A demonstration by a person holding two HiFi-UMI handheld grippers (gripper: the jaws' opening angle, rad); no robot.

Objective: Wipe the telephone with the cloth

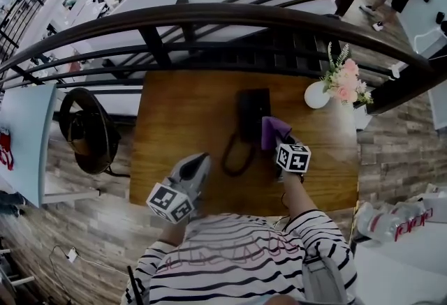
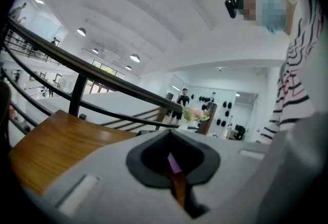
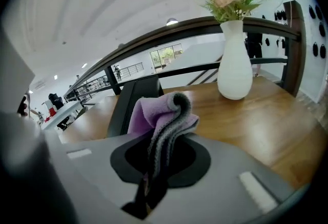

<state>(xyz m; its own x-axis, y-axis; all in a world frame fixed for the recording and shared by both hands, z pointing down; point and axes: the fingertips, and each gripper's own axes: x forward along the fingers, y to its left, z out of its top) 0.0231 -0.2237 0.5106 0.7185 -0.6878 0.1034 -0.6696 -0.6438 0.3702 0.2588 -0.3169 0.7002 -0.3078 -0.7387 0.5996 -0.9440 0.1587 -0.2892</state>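
A black telephone point(image 1: 252, 112) lies at the middle back of the wooden table point(image 1: 174, 108), its coiled cord point(image 1: 237, 154) looping toward me. My right gripper point(image 1: 279, 138) is shut on a purple and grey cloth point(image 1: 274, 130), which sits at the phone's right edge. In the right gripper view the cloth point(image 3: 156, 115) bunches up out of the right gripper point(image 3: 164, 142), with the telephone point(image 3: 134, 96) just behind it. My left gripper point(image 1: 203, 158) hovers over the front left of the table, left of the cord, jaws together and empty. In its own view the left gripper point(image 2: 170, 135) looks closed.
A white vase of pink flowers point(image 1: 318, 94) stands at the table's back right, and the vase point(image 3: 234, 66) is close on the right in the right gripper view. A dark railing point(image 1: 209, 16) runs behind the table. A black round chair point(image 1: 84, 130) is on the left.
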